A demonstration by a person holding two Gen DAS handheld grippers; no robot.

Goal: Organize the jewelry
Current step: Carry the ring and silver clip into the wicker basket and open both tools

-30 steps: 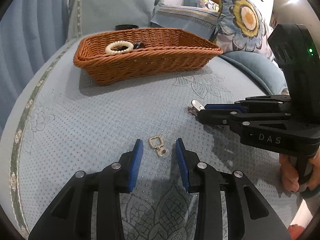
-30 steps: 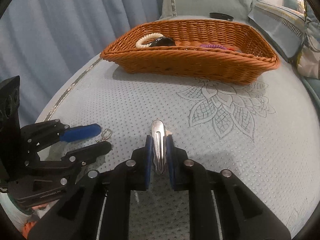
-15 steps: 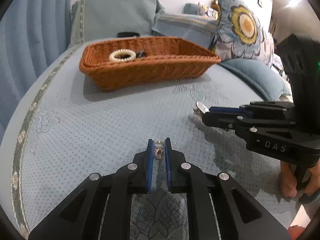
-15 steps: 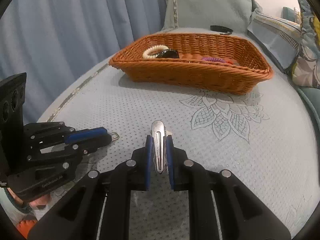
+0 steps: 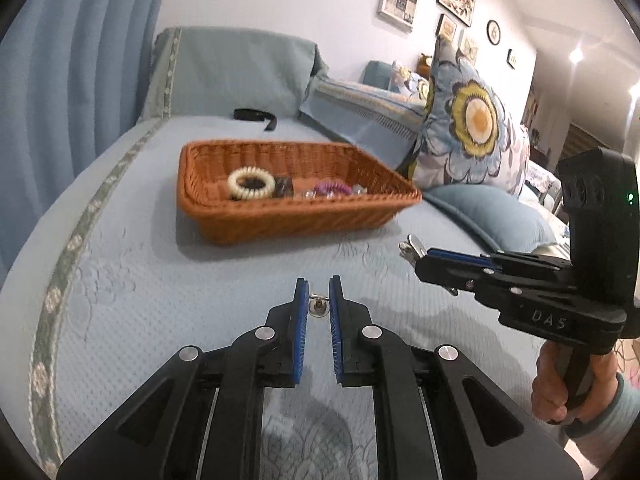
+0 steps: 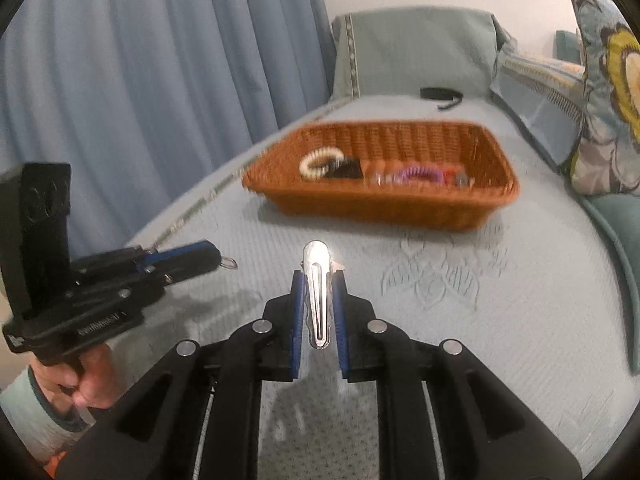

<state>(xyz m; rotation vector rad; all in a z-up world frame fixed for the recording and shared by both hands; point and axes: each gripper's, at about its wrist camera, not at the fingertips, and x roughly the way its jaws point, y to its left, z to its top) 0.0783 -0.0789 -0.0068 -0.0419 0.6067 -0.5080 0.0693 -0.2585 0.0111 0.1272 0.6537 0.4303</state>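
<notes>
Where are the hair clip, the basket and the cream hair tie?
hair clip (image 6: 317,292), right wrist view, middle of its silver body
basket (image 5: 288,220), left wrist view, front wall
cream hair tie (image 5: 251,182), left wrist view, its ring

Your two wrist cameras, both facing the wicker basket (image 5: 296,196)

Each looks forward, low over the bedspread (image 6: 520,320); each catches the other gripper, and both share the basket.

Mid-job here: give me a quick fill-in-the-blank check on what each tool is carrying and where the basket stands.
1. The right tool is shut on a silver ____.
2. The left tool grips a small metal ____.
3. The cream coil hair tie lies inside the wicker ____.
4. The black strap lies on the bed ____ the basket, not in it.

Missing words: hair clip; ring charm; basket; beyond
</notes>
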